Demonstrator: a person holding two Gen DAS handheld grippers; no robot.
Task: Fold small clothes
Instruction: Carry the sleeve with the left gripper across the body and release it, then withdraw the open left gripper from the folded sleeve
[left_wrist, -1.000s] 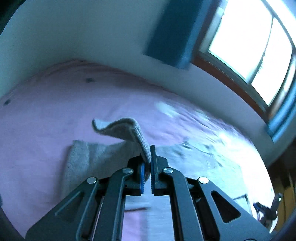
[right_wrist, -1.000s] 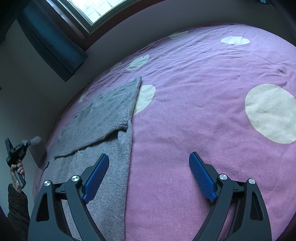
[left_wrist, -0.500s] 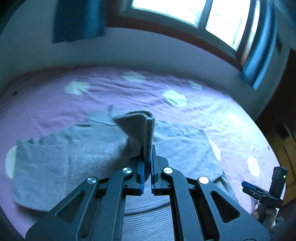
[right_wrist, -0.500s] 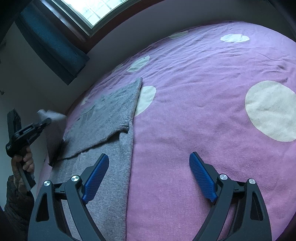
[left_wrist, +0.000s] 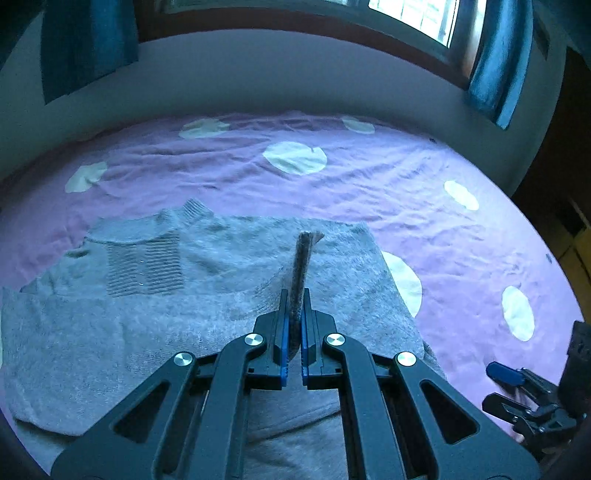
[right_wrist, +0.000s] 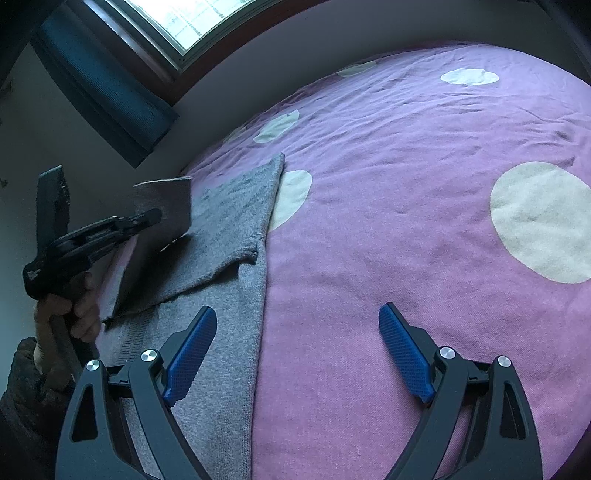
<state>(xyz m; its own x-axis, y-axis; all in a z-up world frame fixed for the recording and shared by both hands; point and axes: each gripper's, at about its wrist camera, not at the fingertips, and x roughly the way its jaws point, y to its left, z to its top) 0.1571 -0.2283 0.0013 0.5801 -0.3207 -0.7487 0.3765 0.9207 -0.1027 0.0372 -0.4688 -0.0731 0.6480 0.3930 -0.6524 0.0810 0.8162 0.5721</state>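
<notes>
A grey knitted sweater (left_wrist: 155, 317) lies spread on the purple bed cover, one side folded over its middle. My left gripper (left_wrist: 293, 314) is shut on a grey sleeve end (left_wrist: 303, 254), which stands up edge-on from the pads above the sweater. In the right wrist view the left gripper (right_wrist: 155, 216) appears at the left, holding that flap (right_wrist: 162, 206) lifted over the sweater (right_wrist: 236, 221). My right gripper (right_wrist: 299, 350) stands wide open and holds nothing, its left finger over the sweater's right edge and its right finger over the bare cover.
The purple bed cover (left_wrist: 406, 192) with white dots fills both views. A wall, a window (right_wrist: 177, 22) and dark blue curtains (left_wrist: 85, 44) stand behind the bed. A person's hand and dark sleeve (right_wrist: 48, 332) hold the left gripper. The right gripper (left_wrist: 517, 391) shows at the left wrist view's lower right.
My left gripper has carried the sleeve end across from the sweater's far side to over its middle, rolling as it went. The right gripper has stayed in place and open.
</notes>
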